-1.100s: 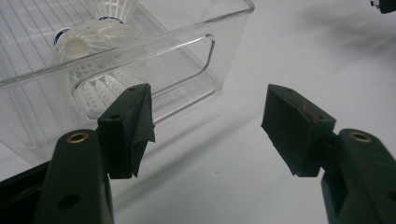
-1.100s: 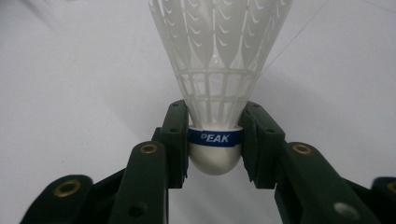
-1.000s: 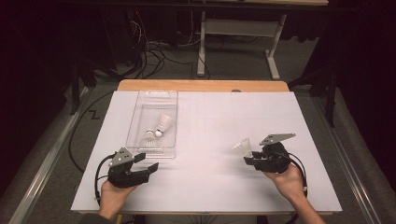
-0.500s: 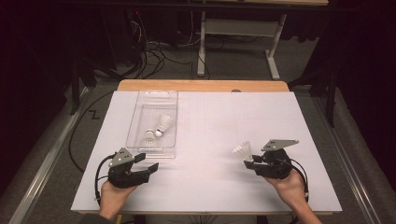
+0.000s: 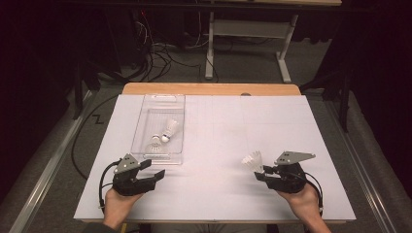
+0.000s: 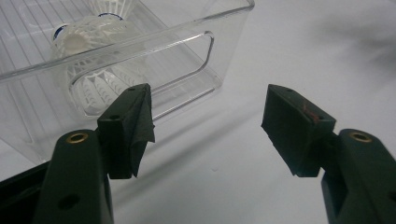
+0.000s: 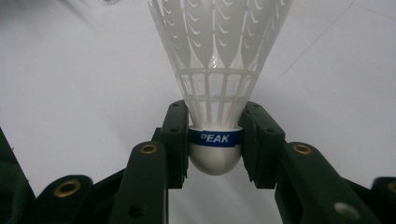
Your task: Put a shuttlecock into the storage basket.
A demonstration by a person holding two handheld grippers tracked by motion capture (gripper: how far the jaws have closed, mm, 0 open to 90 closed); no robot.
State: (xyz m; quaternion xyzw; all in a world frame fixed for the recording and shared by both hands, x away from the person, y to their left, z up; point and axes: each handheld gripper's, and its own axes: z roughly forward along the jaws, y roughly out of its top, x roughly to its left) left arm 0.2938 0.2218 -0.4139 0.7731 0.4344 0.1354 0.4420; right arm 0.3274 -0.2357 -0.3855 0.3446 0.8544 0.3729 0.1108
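The right gripper (image 7: 215,154) is clamped on a white shuttlecock (image 7: 219,70): both pads press the rounded cork at its blue band (lettered "PEAK"), and the skirt points away from the jaws. In the high view this gripper (image 5: 261,172) sits at the near right of the table, held by the person's right hand (image 5: 302,200), with the shuttlecock (image 5: 252,160) projecting from its tip toward the table's middle.

The left gripper (image 6: 208,121) has its jaws spread wide with nothing between them; bare white surface shows in the gap. In the high view it (image 5: 151,171) rests at the near left, held by the left hand (image 5: 116,206).

Just beyond the left gripper stands a clear plastic tray (image 5: 145,111), its near end wall (image 6: 187,60) close to the left jaw. Two further shuttlecocks lie inside it, one (image 5: 170,129) toward the middle and one (image 5: 155,144) nearer the person.

Everything rests on a white table covering (image 5: 223,121).
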